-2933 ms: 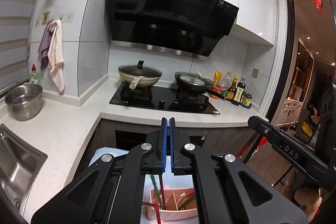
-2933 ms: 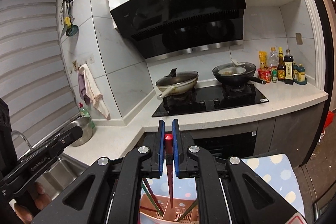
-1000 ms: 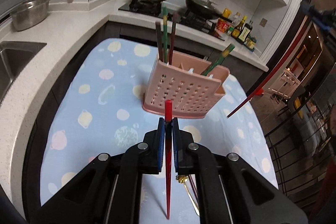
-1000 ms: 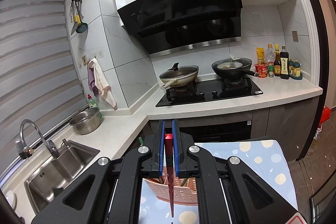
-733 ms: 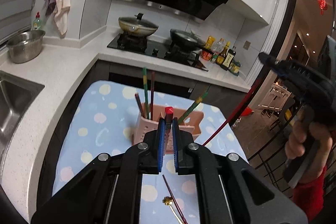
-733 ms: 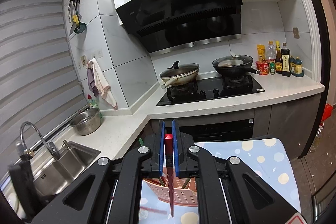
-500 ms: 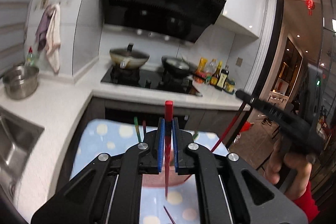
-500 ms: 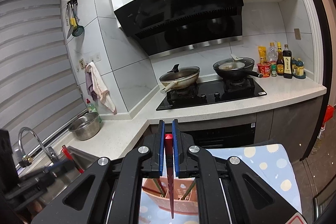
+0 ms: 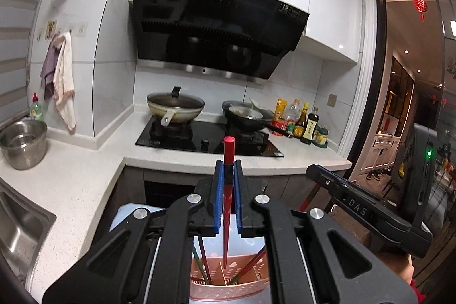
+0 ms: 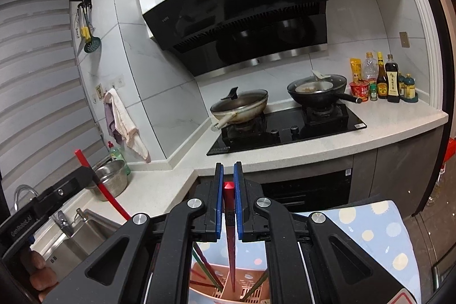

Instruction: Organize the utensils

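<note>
My left gripper is shut on a red chopstick that hangs tip-down over the pink perforated utensil holder. Several chopsticks stand in the holder. My right gripper is shut on a second red chopstick, its tip hanging over the same holder. The right gripper's body shows at the right of the left wrist view. The left gripper's body with its chopstick shows at the left of the right wrist view.
The holder stands on a blue dotted cloth. Behind are a white counter, a black hob with two pans, sauce bottles, a steel pot and a sink at left. A doorway opens at right.
My left gripper picked a red chopstick off the cloth, raised it and now holds it upright over the holder. My right gripper has stayed over the holder with its chopstick.
</note>
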`<action>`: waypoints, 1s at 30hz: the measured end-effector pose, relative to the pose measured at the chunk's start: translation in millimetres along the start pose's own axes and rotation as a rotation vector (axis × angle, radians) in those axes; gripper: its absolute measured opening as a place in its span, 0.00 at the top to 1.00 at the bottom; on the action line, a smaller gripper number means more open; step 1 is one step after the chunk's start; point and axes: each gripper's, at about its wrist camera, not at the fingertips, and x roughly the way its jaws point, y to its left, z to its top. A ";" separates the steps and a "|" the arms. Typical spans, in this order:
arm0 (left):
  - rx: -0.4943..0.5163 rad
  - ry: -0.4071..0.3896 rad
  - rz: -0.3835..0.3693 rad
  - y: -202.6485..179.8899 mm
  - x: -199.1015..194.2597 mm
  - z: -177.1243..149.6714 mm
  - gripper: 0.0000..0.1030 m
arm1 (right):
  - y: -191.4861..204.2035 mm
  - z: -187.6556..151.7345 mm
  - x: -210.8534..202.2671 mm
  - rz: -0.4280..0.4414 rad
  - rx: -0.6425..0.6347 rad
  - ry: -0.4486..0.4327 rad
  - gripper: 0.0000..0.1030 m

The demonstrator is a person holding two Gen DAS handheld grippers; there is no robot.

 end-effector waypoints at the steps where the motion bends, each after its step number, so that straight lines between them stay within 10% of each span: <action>1: 0.000 0.005 0.004 1.0 2.6 -3.9 0.94 | -2.3 -4.9 4.7 -0.005 0.001 0.013 0.93; 8: 0.001 0.087 0.065 18.9 32.0 -50.5 0.92 | -17.4 -40.1 16.8 -0.062 0.004 0.084 0.81; 11: -0.013 0.112 0.085 26.6 29.4 -63.8 0.67 | -20.8 -45.8 6.3 -0.081 -0.003 0.075 0.70; 30: -0.026 0.233 0.165 26.9 -44.5 -129.5 0.40 | -13.6 -113.6 -83.1 -0.097 -0.060 0.179 0.66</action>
